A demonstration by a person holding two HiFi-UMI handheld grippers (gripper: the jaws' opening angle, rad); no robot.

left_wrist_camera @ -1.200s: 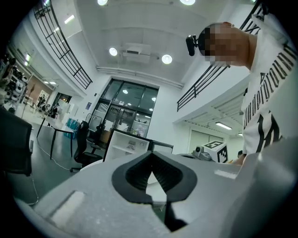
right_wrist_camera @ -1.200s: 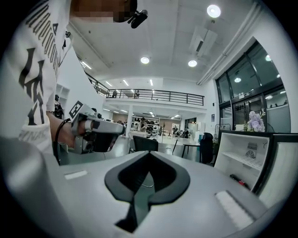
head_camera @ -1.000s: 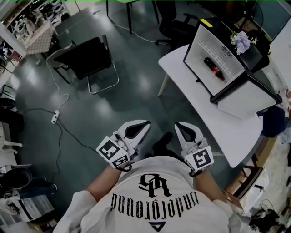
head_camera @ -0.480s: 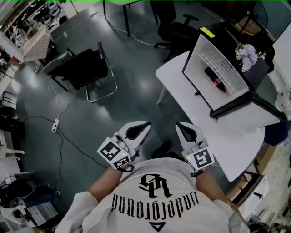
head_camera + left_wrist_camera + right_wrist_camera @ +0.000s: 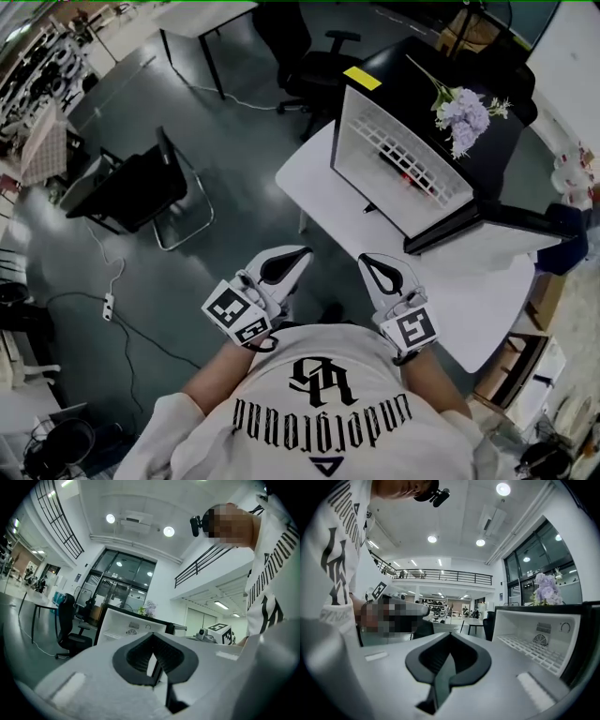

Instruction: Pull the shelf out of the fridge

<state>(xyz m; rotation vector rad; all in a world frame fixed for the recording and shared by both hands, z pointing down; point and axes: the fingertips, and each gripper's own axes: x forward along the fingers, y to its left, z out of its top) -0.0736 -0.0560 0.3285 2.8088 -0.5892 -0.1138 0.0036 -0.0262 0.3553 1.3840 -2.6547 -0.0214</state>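
A small black fridge (image 5: pixel 424 86) stands on a white table (image 5: pixel 473 305), its door (image 5: pixel 502 246) swung open to the right. Inside the white cavity lies a white wire shelf (image 5: pixel 409 157), and something red shows through its grid. The same shelf (image 5: pixel 530 651) shows low at the right of the right gripper view. My left gripper (image 5: pixel 294 255) and right gripper (image 5: pixel 367 259) are held close to the chest, well short of the fridge. Both are shut with nothing between the jaws, as the left gripper view (image 5: pixel 153 640) and right gripper view (image 5: pixel 450 638) show.
Purple flowers (image 5: pixel 465 116) lie on the fridge top. A black sled-base chair (image 5: pixel 131 192) stands at the left and a swivel chair (image 5: pixel 314 58) behind the table. A cable with a power strip (image 5: pixel 109 306) runs over the dark floor.
The view has swung, so the fridge and table now sit further left and nearer the middle. Both grippers stay shut at the chest.
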